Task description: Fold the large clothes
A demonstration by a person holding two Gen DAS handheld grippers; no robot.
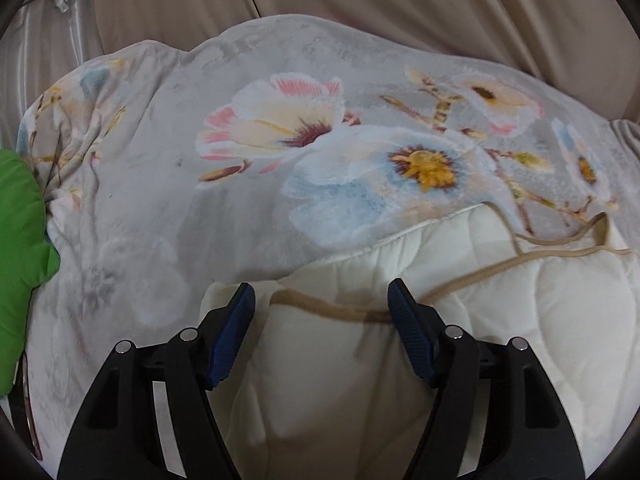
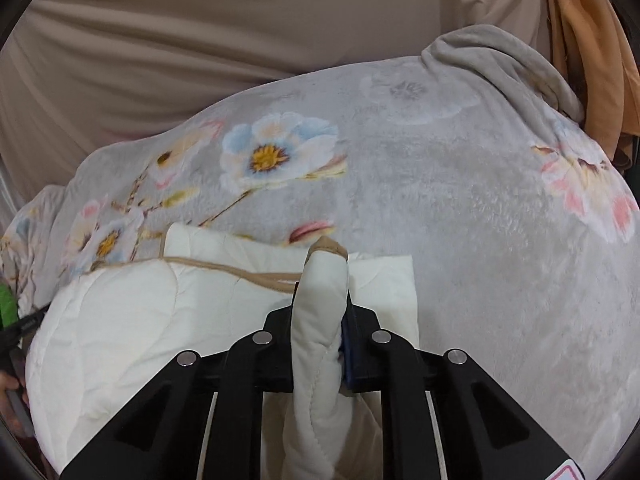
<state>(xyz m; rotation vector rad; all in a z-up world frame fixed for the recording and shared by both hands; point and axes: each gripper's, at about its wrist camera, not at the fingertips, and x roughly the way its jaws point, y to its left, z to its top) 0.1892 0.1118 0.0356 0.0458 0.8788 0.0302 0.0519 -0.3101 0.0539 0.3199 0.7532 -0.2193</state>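
Centrally, low in both frames, the cream quilted garment [image 2: 132, 320] lies on a floral blanket [image 2: 460, 200]. Right gripper [image 2: 322, 304] is clamped on its tan-edged fold; left gripper [image 1: 322, 304] hovers with fingers spread apart over it.

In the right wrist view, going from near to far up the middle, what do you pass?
right gripper clamped on a fold of the cream quilted garment → its tan-trimmed tip → grey floral blanket → beige fabric backdrop.

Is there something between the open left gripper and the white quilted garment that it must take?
Nothing visible. The left gripper is open directly over the white quilted garment, with only its own beige trim between the fingers.
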